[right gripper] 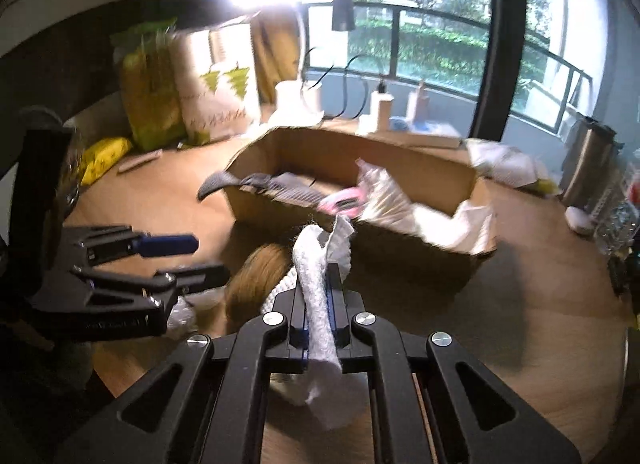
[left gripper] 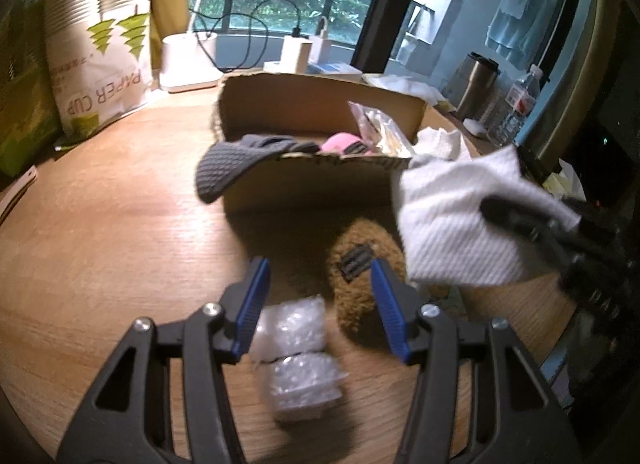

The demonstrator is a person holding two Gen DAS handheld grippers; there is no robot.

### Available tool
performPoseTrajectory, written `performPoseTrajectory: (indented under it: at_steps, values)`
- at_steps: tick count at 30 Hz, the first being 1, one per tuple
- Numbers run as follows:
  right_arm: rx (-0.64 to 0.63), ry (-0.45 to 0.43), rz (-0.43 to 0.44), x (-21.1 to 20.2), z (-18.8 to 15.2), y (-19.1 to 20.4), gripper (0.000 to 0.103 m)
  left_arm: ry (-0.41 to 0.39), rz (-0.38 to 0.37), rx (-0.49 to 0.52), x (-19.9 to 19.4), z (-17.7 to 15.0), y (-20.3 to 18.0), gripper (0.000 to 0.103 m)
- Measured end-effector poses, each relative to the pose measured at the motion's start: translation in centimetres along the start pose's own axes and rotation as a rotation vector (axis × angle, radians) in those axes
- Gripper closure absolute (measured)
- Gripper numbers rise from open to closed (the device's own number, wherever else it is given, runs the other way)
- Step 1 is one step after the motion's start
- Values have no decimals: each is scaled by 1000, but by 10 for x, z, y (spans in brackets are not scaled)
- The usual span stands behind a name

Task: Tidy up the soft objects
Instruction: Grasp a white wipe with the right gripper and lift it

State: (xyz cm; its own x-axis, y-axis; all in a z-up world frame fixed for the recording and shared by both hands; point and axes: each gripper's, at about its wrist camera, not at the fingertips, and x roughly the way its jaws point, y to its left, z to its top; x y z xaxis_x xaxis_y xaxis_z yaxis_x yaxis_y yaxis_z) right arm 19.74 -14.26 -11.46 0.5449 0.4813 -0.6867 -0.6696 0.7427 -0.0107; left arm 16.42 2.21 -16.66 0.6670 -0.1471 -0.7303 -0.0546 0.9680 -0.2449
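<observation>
My right gripper [right gripper: 318, 284] is shut on a white ribbed cloth [right gripper: 320, 296], lifted off the table; the left wrist view shows that cloth [left gripper: 452, 216] hanging at the right. My left gripper [left gripper: 320, 284] stands open above a brown fuzzy item [left gripper: 360, 292] and two bubble-wrap packets [left gripper: 296, 360], with nothing pressed between its blue pads [left gripper: 250, 304]. Behind them sits an open cardboard box [left gripper: 316, 172] holding a pink item [left gripper: 344, 144] and a plastic bag [left gripper: 380, 128], with a grey knitted cloth [left gripper: 228, 168] draped over its front wall. In the right wrist view the left gripper [right gripper: 192, 256] is at the left.
A paper-cup bag [left gripper: 100, 52] and green packs stand at the back left. A white lamp base [left gripper: 188, 64], chargers with cables [left gripper: 296, 48], a steel tumbler [left gripper: 476, 84] and a water bottle [left gripper: 516, 104] line the back and right. White crumpled paper [left gripper: 440, 144] lies at the box's right end.
</observation>
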Motion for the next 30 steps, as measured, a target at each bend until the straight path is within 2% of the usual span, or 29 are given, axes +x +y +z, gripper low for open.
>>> performPoseTrajectory:
  at_steps: [3,9,15,20,22,24,26,30]
  values:
    - [25,-27,-14,-9,2,-19,96,10,2,22,5,4,-10,48]
    - [84,-26,-63,-10,-5,-53,96,44,2,69,20,10,-30,48]
    - [143,14,-117,0,-22,-87,96,119,25,80,44,9,-38,42]
    - [174,54,-130,15,-32,-100,95,123,45,72,50,12,-39,41]
    - [179,69,-111,23,-32,-98,87,126,50,61,51,13,-37,41]
    - [185,80,-93,30,-30,-96,52,128,69,46,52,13,-33,41]
    - [187,89,-68,37,-27,-92,44,136,73,30,53,13,-28,41]
    - [170,109,-53,49,-25,-84,41,156,91,51,59,7,-29,41]
